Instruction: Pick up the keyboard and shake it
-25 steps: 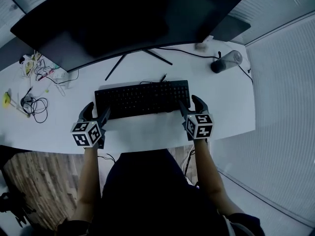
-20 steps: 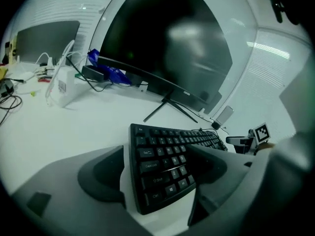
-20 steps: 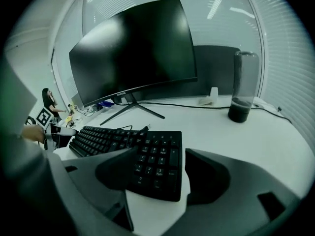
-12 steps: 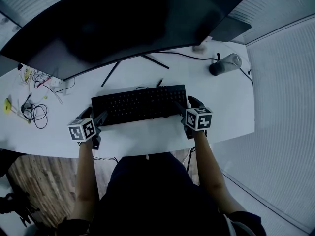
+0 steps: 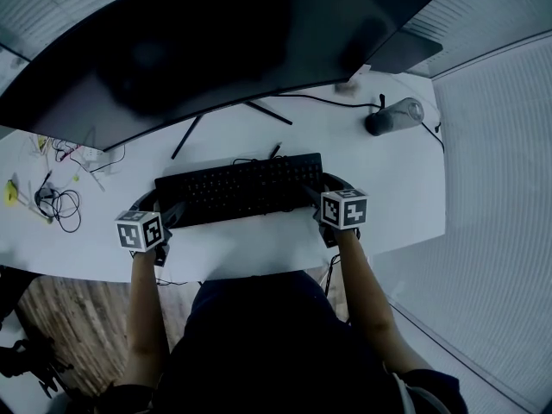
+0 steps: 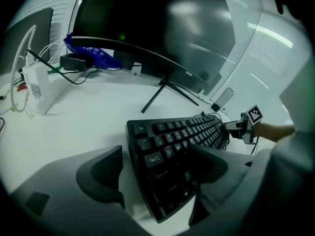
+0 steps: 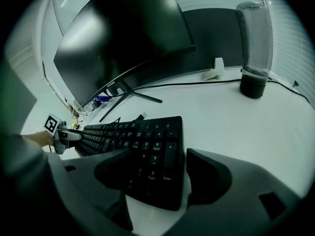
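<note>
The black keyboard (image 5: 241, 188) lies flat on the white desk (image 5: 397, 188) below the monitor. My left gripper (image 5: 161, 205) straddles its left end. In the left gripper view the keyboard (image 6: 182, 132) runs between the jaws of that gripper (image 6: 156, 154): one jaw over the keys, the other outside the end with a strip of desk showing. My right gripper (image 5: 323, 185) straddles the right end the same way. There the keyboard's number pad (image 7: 152, 151) sits inside the right gripper (image 7: 162, 155), close to the outer jaw. Both grippers stand open.
A large curved monitor (image 5: 216, 41) on a splayed stand (image 5: 185, 136) overhangs the back of the desk. A dark cylinder (image 5: 392, 115) with a cable stands at back right. Tangled cables (image 5: 56, 201) lie at far left. The desk's front edge runs just behind both grippers.
Keyboard, grippers and monitor all sit slightly further left in the head view, so the view itself has shifted. Both grippers stay at the keyboard's ends.
</note>
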### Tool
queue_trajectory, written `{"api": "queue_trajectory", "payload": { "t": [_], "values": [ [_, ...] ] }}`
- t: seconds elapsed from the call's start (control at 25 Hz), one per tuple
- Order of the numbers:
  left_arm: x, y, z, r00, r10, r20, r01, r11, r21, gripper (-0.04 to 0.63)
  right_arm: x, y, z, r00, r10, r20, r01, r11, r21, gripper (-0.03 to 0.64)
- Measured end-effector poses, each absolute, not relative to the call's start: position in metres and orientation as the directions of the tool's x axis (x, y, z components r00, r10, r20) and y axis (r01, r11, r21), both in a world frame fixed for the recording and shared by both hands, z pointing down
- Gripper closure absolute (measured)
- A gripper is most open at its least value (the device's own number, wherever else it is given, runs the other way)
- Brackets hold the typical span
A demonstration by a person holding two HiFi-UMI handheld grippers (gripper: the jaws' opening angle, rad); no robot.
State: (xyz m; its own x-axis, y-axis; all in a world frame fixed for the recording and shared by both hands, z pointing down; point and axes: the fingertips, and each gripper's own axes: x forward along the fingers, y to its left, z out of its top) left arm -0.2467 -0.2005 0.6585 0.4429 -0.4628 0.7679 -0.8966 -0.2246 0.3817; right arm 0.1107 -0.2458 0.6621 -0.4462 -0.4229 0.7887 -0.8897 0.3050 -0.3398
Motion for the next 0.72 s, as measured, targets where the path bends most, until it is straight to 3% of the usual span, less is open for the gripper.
{"api": "queue_trajectory", "payload": {
  "t": [0.52, 0.72],
  "values": [
    [-0.242, -0.203, 0.66, 0.409, -0.445, 0.797, -0.912, -0.161, 0.378, 0.216, 0.114, -0.248, 0.665, -0.405, -0.404, 0.82, -0.912, 0.243, -0.33, 0.305],
    [-0.239, -0.194, 0.65, 0.391, -0.476, 0.788, -0.919, -0.147, 0.367, 0.216, 0.116, -0.249, 0.648, -0.403, -0.425, 0.81, -0.91, 0.284, -0.303, 0.305]
  ]
}}
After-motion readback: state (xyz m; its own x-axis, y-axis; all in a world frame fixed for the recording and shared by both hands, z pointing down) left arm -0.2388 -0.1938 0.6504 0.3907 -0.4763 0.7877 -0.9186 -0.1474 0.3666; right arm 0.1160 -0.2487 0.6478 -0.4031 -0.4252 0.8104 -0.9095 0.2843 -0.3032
